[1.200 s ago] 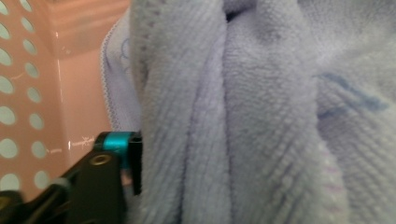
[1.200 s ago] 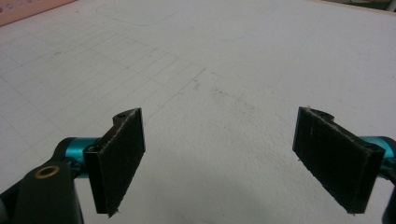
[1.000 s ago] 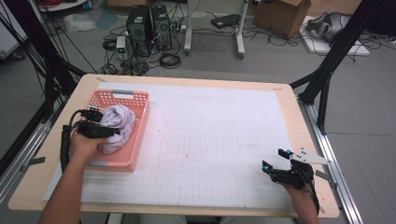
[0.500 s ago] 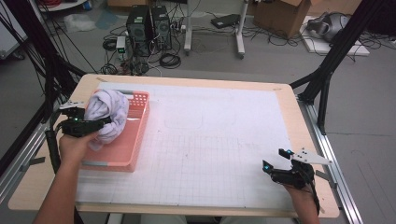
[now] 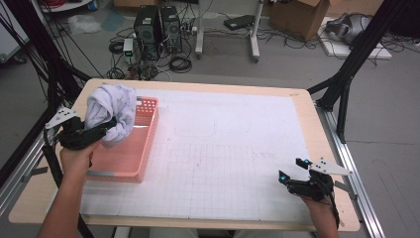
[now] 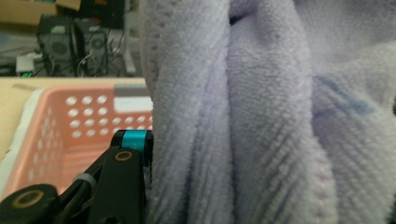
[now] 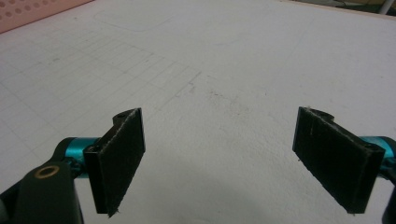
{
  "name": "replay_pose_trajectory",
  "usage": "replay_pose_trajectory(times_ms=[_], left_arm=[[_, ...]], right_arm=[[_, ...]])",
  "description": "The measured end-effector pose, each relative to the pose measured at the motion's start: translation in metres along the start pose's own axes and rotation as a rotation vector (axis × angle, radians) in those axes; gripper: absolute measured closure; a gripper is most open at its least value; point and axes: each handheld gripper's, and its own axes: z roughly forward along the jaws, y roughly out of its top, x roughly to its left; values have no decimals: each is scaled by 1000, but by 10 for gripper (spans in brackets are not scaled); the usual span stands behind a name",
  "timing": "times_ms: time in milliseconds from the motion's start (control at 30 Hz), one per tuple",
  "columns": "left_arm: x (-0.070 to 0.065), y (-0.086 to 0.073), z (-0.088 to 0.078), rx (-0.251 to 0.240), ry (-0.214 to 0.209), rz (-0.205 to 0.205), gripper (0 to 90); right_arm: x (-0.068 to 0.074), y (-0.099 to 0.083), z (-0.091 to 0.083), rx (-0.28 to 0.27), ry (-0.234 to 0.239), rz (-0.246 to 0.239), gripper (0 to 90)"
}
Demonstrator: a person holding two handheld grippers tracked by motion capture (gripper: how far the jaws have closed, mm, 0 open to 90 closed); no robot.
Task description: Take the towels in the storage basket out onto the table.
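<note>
High view: towel [image 5: 110, 113] unlabelled.

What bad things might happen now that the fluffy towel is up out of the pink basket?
1. The left tongs pinch just one fold of the bunched towel, so it might slip and drop back.
2. The towel's lower end hangs close to the pink basket rim; it could snag and drag the light basket along.
3. The towel is held near the table's left edge, so a loose end might flop off the side.
</note>
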Motion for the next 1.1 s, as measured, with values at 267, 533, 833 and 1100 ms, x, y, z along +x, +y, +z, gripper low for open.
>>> replay_pose_trajectory(times_ms=[267, 533, 833, 1100], left_arm=[[-19, 5, 0, -100, -80, 47, 511], [-41, 10, 0, -148, -172, 84, 511], [-80, 10, 12, -180, -305, 101, 513], [-116, 12, 28, -173, -403, 125, 512]], right_arm=[[0, 0, 1, 1, 5, -3, 157], [-2, 1, -2, -11, 3, 1, 157], [-2, 1, 0, -8, 8, -3, 157], [-2, 0, -1, -6, 8, 5, 157]])
